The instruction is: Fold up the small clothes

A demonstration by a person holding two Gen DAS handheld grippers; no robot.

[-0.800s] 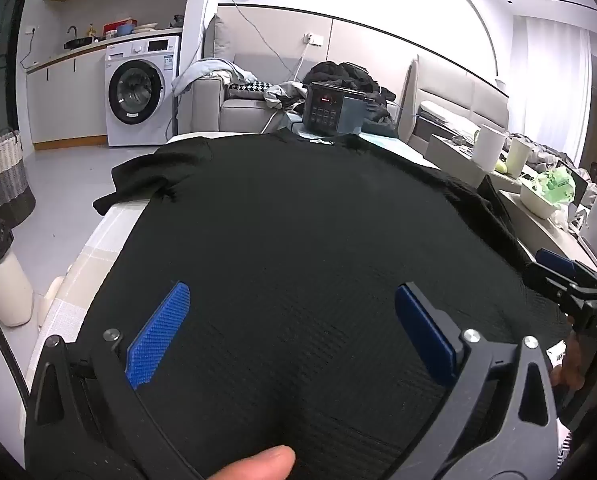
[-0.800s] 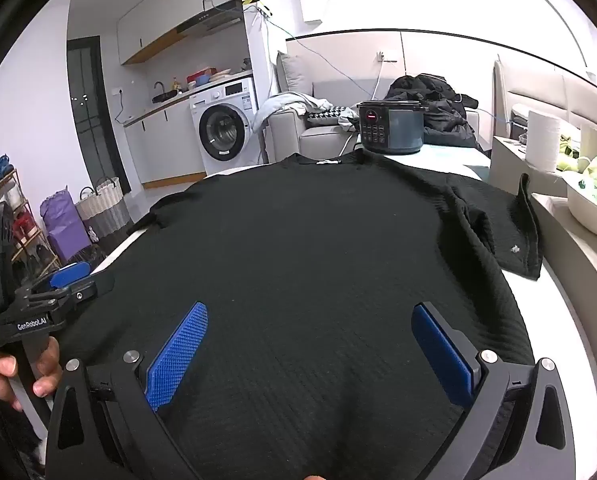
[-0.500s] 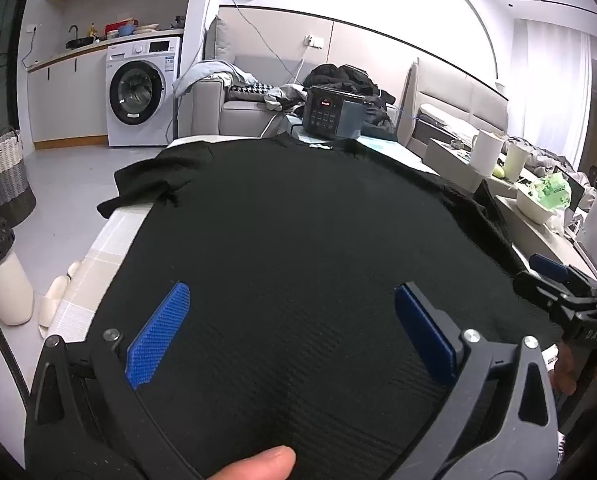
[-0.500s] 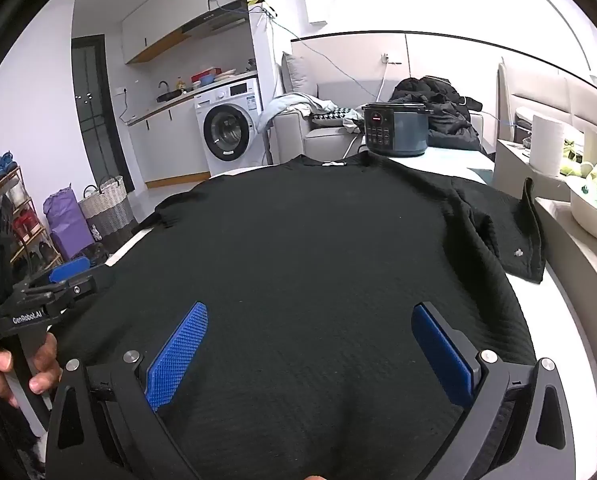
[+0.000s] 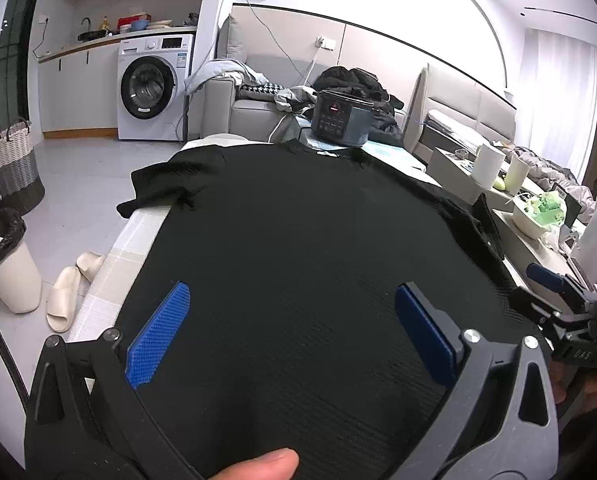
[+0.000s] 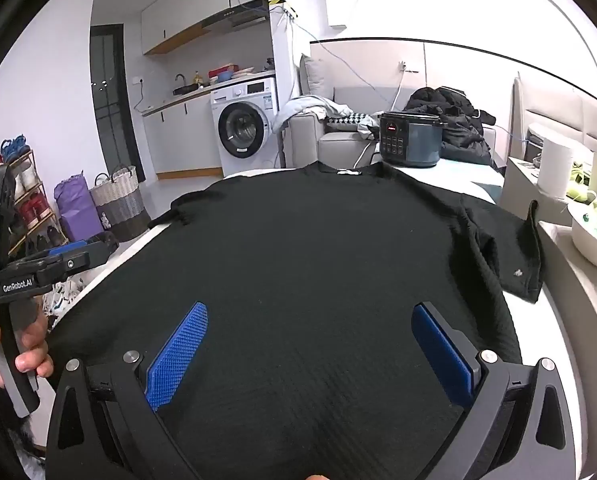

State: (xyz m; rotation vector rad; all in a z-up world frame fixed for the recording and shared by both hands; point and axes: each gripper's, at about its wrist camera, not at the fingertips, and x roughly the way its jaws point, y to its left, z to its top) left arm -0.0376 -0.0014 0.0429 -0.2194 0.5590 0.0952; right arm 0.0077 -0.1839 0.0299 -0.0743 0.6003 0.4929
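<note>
A black short-sleeved shirt (image 5: pixel 298 220) lies spread flat, collar at the far end, on a white-covered table (image 5: pixel 110 264). My left gripper (image 5: pixel 292 292) hovers open over the near part of the shirt, blue pads wide apart with nothing between them. My right gripper (image 6: pixel 310 310) is likewise open above the near hem of the shirt (image 6: pixel 318 240), holding nothing. The shirt's right sleeve (image 6: pixel 510 248) lies folded near the table's right edge. Each wrist view catches the other tool at its side: the right gripper (image 5: pixel 558 300) and the left gripper (image 6: pixel 58 260), held by a hand.
A dark pressure cooker (image 6: pixel 410 144) stands beyond the collar. On the right side are a white bowl (image 6: pixel 594 236) and a paper roll (image 6: pixel 554 168). To the left on the floor are a bin (image 5: pixel 6 264), slippers (image 5: pixel 66 292) and a woven basket (image 6: pixel 118 200).
Both grippers have drawn back a little from the shirt, so more of the table edge and floor shows on the left. Their jaws stay wide open.
</note>
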